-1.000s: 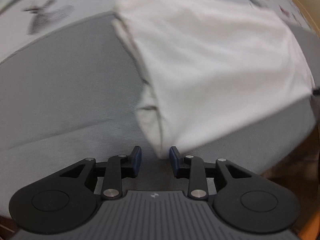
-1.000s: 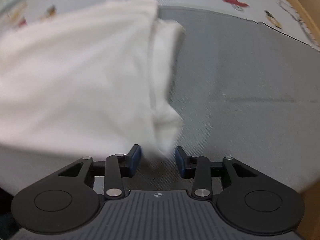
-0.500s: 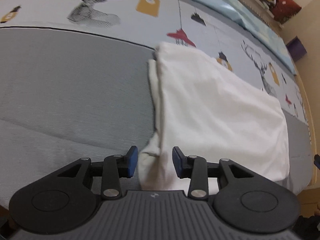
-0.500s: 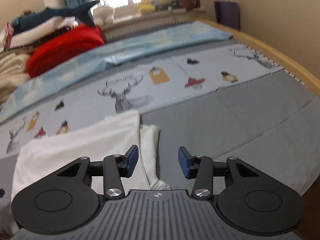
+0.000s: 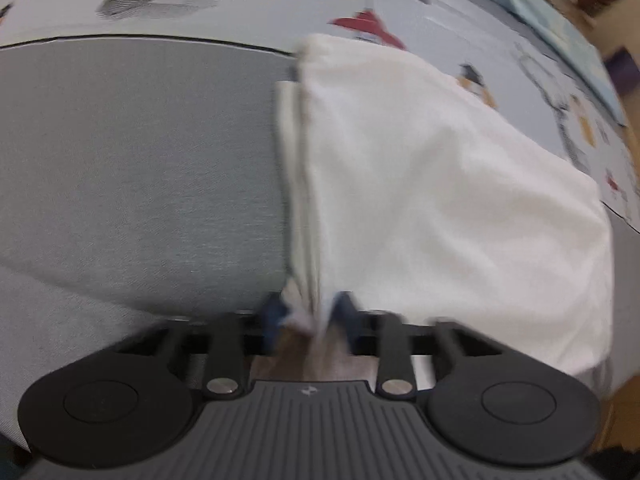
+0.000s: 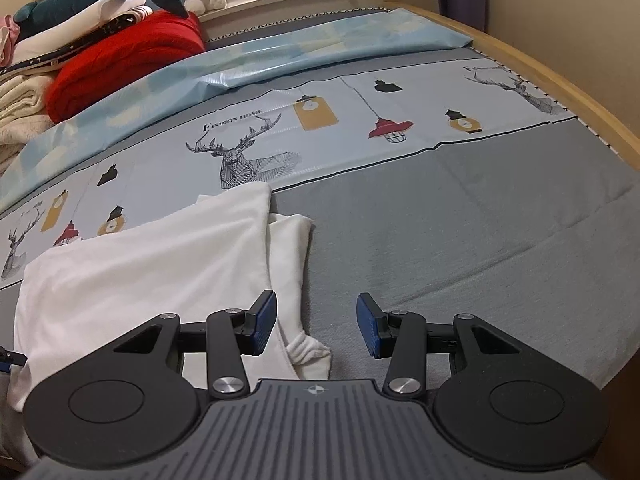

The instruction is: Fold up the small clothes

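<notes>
White garment (image 6: 152,268) is lying folded on the bed (image 6: 480,232), lower left of the right view. Right tongs (image 6: 316,326), apart, are now lifting clear; left tongs (image 5: 308,316) are narrowing onto its near edge, likely starting another fold.

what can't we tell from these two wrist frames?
- Left wrist: motion blur smears the left tongs; their hold on the white garment is unclear.
- Left wrist: the garment's near edge is hidden behind the tongs.
- Right wrist: garment's left end is cut by the frame.
</notes>
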Tool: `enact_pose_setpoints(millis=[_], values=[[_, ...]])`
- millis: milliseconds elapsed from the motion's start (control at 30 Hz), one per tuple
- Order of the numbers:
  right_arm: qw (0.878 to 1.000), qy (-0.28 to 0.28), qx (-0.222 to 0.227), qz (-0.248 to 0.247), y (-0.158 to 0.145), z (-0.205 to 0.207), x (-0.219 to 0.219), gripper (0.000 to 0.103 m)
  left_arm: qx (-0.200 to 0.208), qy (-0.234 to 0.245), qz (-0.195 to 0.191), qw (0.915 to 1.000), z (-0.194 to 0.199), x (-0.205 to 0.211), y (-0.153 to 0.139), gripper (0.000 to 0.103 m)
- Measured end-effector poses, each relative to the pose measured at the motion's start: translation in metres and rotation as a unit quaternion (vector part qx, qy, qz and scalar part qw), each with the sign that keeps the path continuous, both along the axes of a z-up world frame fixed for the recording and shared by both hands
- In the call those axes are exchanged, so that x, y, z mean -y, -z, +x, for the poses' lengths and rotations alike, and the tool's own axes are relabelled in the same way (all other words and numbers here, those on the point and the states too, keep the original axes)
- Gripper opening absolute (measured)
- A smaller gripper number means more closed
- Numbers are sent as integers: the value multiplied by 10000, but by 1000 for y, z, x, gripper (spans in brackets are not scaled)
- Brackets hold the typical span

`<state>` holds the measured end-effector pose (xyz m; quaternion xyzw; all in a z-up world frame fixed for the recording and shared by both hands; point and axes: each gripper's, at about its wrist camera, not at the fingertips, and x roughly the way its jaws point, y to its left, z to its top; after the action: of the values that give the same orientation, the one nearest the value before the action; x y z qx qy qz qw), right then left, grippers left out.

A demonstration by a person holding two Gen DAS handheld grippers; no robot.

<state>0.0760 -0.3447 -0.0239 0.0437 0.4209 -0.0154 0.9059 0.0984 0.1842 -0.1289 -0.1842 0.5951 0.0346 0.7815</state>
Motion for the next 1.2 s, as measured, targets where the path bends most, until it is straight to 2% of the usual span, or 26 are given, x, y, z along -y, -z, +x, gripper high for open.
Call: enact_pose_setpoints(millis=[167,300,367,500,600,700,800,933,1033,1200], values=[[9997,197,29,116,-2,1,7,46,276,36,-9,9996,-12,-5,-12,17],[9996,249,78,142,-2,3,-1,46,577,-245,-191,9978,-34,-28,-27,16],[9995,258,105,164,-2,5,-7,46,569,-317,62,9979,-45,-40,-32,16],[9994,224,127,218,-1,10,-22,46,274,-570,612,9961,-69,-74,-29,16],[9996,155,63,246,3,15,-34,46,180,-810,670,9943,-82,-99,-31,16],[9998,32,25,214,6,19,-47,46,272,-845,601,9942,-86,-106,-39,16],[9998,-82,1,176,8,21,-55,46,530,-815,444,9943,-83,-97,-53,15],[9998,-179,21,119,6,21,-57,46,1052,-826,-178,9909,-74,-77,-80,15],[9998,-195,27,76,5,19,-54,46,1327,-679,-665,9866,-57,-48,-93,15],[9999,-129,-27,102,6,18,-49,46,1521,-190,-1326,9792,-19,29,-109,14]])
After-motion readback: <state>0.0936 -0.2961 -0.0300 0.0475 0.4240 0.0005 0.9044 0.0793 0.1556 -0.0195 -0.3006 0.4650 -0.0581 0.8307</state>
